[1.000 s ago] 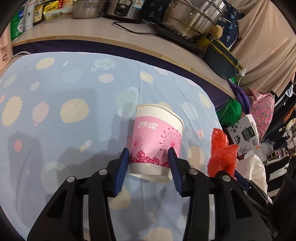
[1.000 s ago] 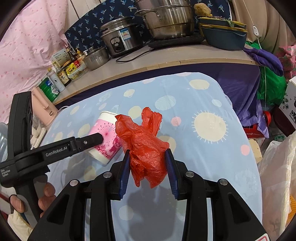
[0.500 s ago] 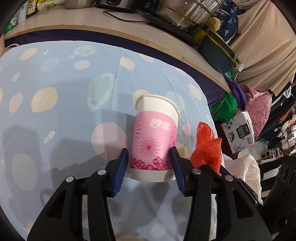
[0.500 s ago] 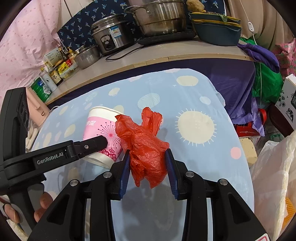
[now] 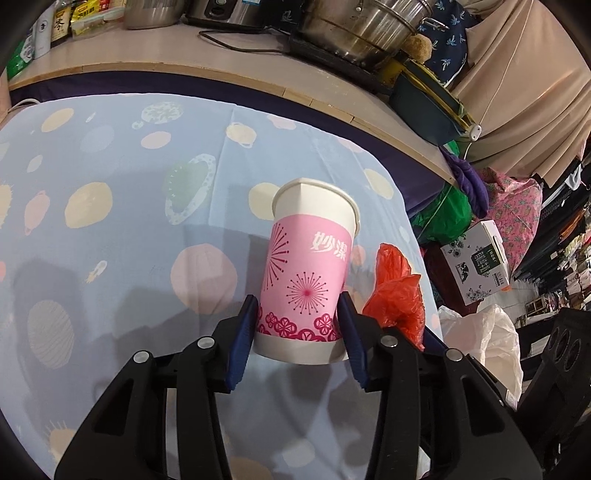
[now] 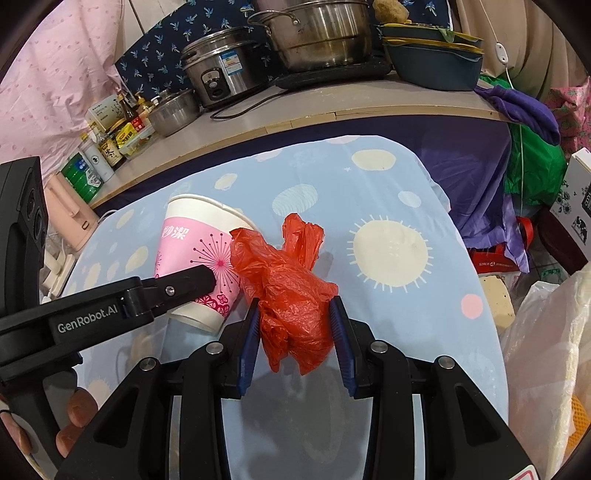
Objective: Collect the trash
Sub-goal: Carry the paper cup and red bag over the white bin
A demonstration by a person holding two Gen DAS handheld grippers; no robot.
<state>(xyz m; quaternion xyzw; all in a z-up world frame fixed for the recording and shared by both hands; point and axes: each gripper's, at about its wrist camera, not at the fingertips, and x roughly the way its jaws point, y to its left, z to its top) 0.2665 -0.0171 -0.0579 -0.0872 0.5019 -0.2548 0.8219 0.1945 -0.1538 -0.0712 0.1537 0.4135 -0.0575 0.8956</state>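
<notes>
While the pink-and-white paper cup (image 5: 308, 273) sits clamped near its base between the blue pads of the left gripper (image 5: 297, 334), it is held above the blue patterned tablecloth (image 5: 110, 229), mouth pointing away from the camera and tilted slightly right. Just right of the cup, the crumpled red plastic bag (image 6: 291, 291) is pinched between the pads of the right gripper (image 6: 293, 332), jaws closed on the bag's bulk, with its loose end sticking up on the far side. From the right wrist view, bag and cup look touching or nearly so; cannot tell which. The left gripper's black arm crosses in front of the cup in that view, and fingers of a hand (image 6: 79, 410) show at lower left. Far side: a counter (image 6: 332, 107) carrying a rice cooker (image 6: 218, 70), a steel pot (image 6: 317, 31) and bottles. Right of the table, a white plastic bag (image 5: 484, 343) lies near.
</notes>
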